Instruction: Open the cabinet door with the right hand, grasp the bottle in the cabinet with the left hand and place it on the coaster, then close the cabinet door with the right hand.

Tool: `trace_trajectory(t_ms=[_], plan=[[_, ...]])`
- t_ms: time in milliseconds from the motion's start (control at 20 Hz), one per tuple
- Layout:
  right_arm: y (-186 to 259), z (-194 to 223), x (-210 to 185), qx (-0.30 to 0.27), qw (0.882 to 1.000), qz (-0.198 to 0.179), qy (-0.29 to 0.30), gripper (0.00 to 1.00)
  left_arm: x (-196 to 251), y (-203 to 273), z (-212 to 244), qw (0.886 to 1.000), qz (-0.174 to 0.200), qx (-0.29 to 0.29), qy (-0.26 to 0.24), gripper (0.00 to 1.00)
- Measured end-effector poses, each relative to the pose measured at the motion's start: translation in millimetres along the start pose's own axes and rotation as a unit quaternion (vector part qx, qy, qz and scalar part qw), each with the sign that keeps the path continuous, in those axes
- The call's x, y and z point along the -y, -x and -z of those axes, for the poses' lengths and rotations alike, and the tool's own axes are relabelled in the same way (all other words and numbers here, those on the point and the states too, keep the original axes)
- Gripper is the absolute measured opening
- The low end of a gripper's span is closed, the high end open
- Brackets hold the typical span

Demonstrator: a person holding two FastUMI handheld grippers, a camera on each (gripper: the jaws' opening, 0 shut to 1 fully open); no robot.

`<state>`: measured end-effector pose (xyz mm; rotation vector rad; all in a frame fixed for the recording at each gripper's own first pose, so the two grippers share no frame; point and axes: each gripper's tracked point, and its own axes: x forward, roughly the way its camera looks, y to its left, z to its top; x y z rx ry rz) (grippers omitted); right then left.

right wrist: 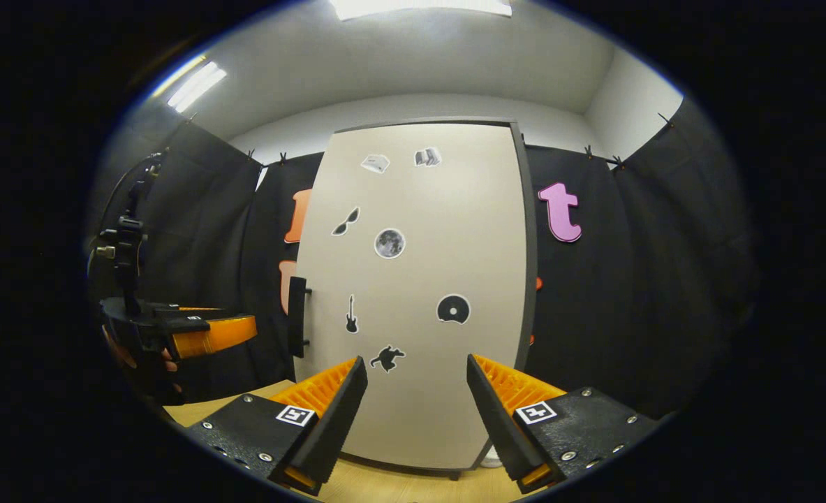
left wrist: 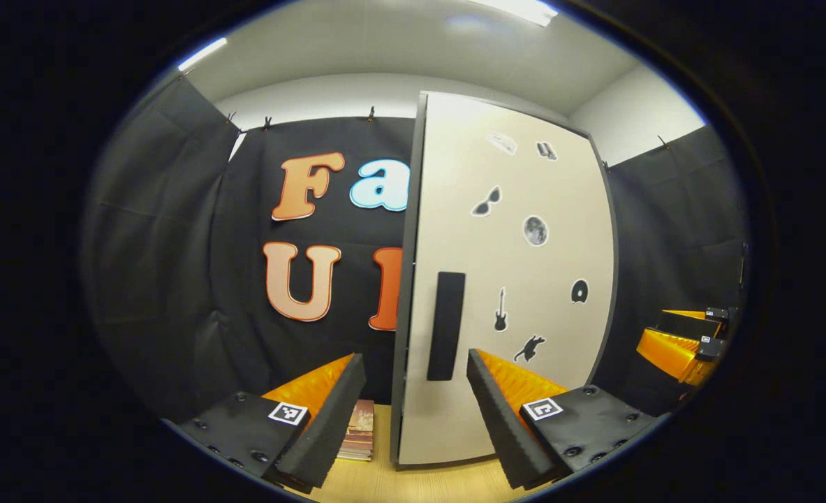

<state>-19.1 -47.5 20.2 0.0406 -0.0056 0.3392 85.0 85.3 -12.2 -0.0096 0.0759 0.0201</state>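
My right gripper (right wrist: 416,412) and left gripper (left wrist: 416,412) both hang with fingers apart before the shut cabinet door (right wrist: 419,293). The bottle is presumably behind it. If I miss the slim black handle (right wrist: 297,316) at its left edge, my fingers could slide off.

Light wood-grain tabletop (left wrist: 413,482) carries everything. White cabinet (left wrist: 510,279) stands upright directly on it, door shut, dark vertical handle (left wrist: 446,325) near door's edge. In left gripper view, flat reddish-brown stack (left wrist: 359,429), possibly coasters, lies on wood just beside cabinet's handle-side corner. In right gripper view, small white object (right wrist: 491,458) sits by cabinet's base; identity unclear.
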Motion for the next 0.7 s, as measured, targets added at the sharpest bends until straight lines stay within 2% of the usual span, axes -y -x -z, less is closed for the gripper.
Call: trace_trajectory(t_ms=[250, 300, 350, 500, 700], plan=[[41, -29, 39, 0.019, 1.000, 0.014, -0.013, 0.89, 47, 23, -23, 1.000, 0.005, 0.009, 0.003, 0.94], [48, -35, 45, 0.025, 0.999, 0.015, -0.013, 0.89, 52, 24, -29, 1.000, 0.003, 0.012, 0.003, 0.99], [54, -40, 49, 0.029, 0.999, 0.015, -0.013, 0.89, 60, 30, -34, 1.000, 0.004, 0.016, 0.003, 0.96], [74, -52, 62, 0.030, 0.999, 0.020, -0.016, 0.90, 75, 45, -61, 0.999, -0.003, 0.035, -0.001, 0.96], [93, -54, 70, 0.030, 0.999, 0.017, -0.022, 0.90, 96, 69, -73, 0.999, -0.011, 0.050, -0.003, 0.98]])
